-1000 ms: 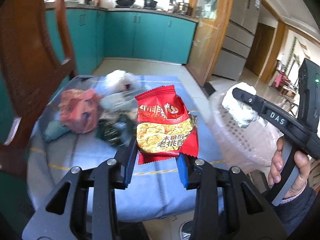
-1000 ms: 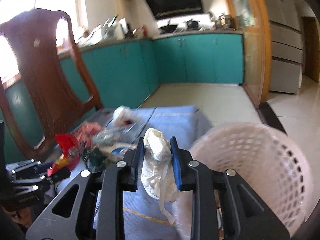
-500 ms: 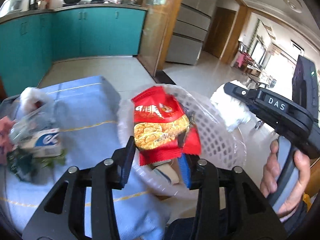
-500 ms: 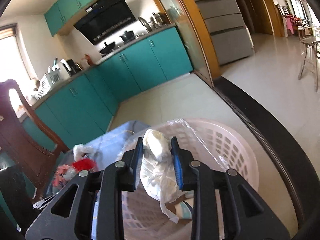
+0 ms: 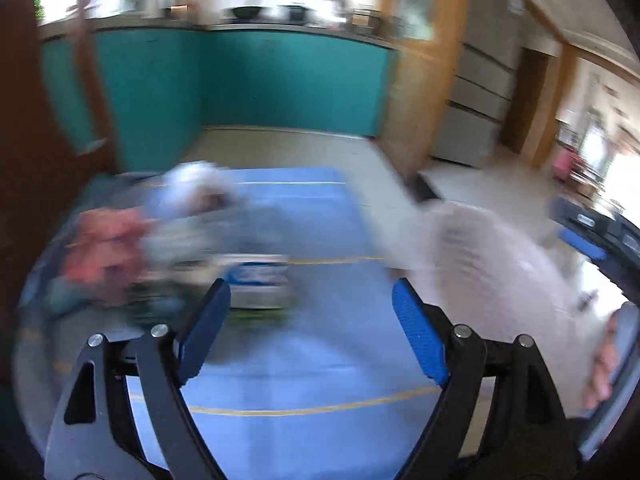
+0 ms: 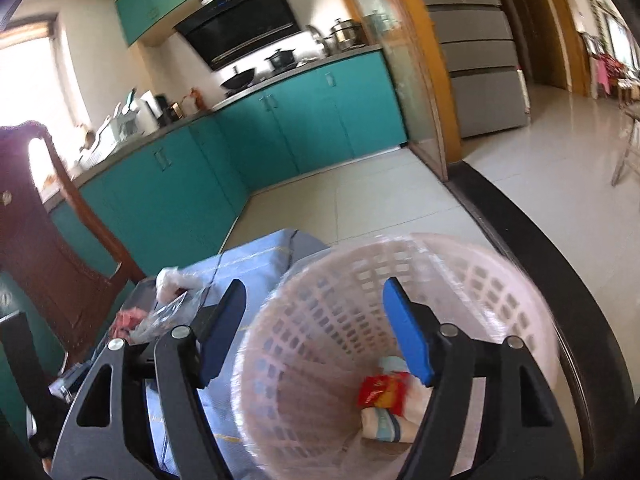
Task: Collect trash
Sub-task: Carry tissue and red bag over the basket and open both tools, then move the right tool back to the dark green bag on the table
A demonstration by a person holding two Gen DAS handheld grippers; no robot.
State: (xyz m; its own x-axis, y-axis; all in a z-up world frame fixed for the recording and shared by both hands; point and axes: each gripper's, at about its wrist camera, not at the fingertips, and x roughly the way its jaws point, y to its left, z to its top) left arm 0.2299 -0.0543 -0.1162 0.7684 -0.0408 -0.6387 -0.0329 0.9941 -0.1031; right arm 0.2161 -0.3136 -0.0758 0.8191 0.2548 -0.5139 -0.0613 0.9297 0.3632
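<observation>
With both the left gripper (image 5: 308,328) and right gripper (image 6: 314,328) just opened and empty, a rushed reach for the trash (image 5: 168,256) beside the basket (image 6: 500,280) could scatter it.

A perforated pale plastic basket (image 6: 400,280) is showing. Blue cloth is covering the table (image 5: 304,360). The floor tiles (image 6: 360,192) are gleaming glossy.

Teal cabinets (image 6: 296,128) line the kitchen walls. Pale floor tiles (image 6: 360,196) spread before them. A bright window (image 6: 32,80) glows left of them.
</observation>
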